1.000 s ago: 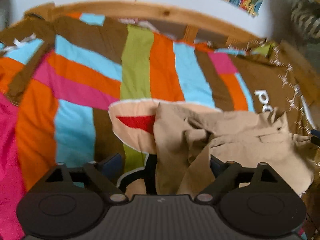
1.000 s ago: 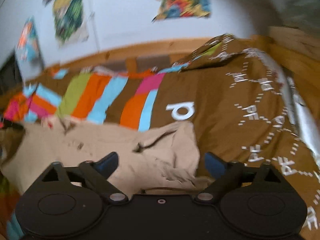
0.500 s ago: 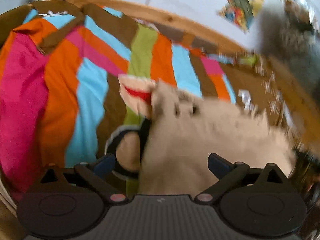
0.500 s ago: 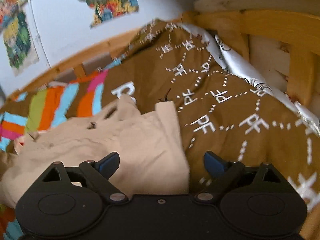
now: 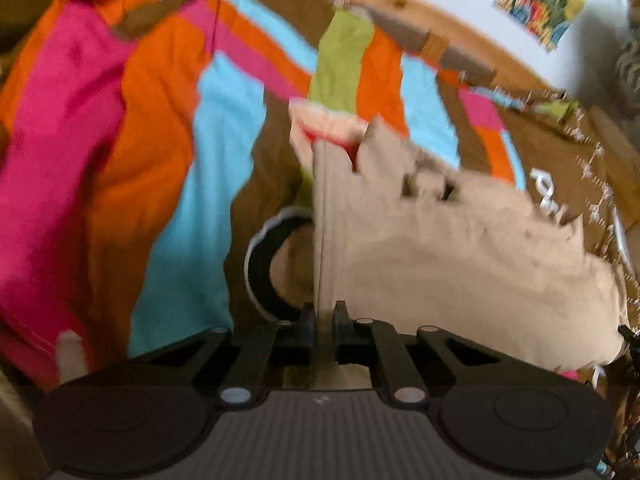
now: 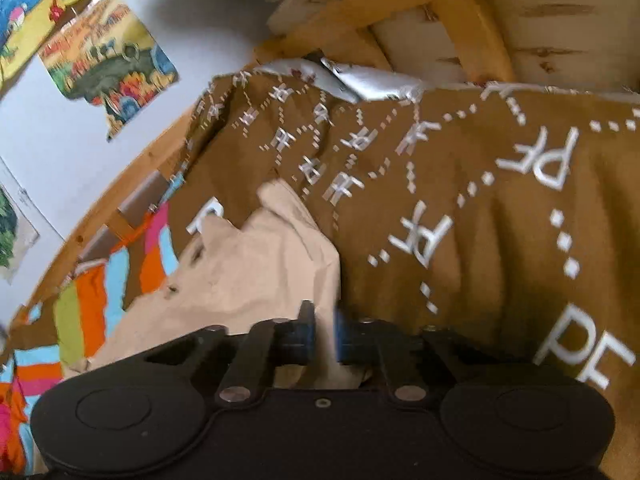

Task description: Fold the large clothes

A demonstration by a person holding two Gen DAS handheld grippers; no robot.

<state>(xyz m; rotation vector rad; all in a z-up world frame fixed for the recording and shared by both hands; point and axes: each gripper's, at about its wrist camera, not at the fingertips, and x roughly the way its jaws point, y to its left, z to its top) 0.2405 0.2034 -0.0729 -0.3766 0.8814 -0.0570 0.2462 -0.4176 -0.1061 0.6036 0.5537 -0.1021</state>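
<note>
A beige garment (image 5: 460,248) lies crumpled on a bed with a striped, many-coloured cover (image 5: 172,152). My left gripper (image 5: 323,316) is shut on the garment's left edge, which runs as a taut vertical fold up from the jaws. In the right wrist view the same beige garment (image 6: 256,280) spreads to the left over the brown part of the cover (image 6: 460,216). My right gripper (image 6: 324,328) is shut on its right edge, the cloth pinched between the fingers.
A wooden bed frame (image 5: 440,36) borders the far side, with a white wall and colourful posters (image 6: 108,68) behind. Wooden slats of the bed end (image 6: 460,20) and a silver-grey pillow (image 6: 360,76) lie ahead of the right gripper. A black ring print (image 5: 260,268) shows on the cover.
Both grippers went from open to shut, each closing on an edge of the beige garment. The right gripper swung right toward the bed end; the left one dropped lower over the cloth.
</note>
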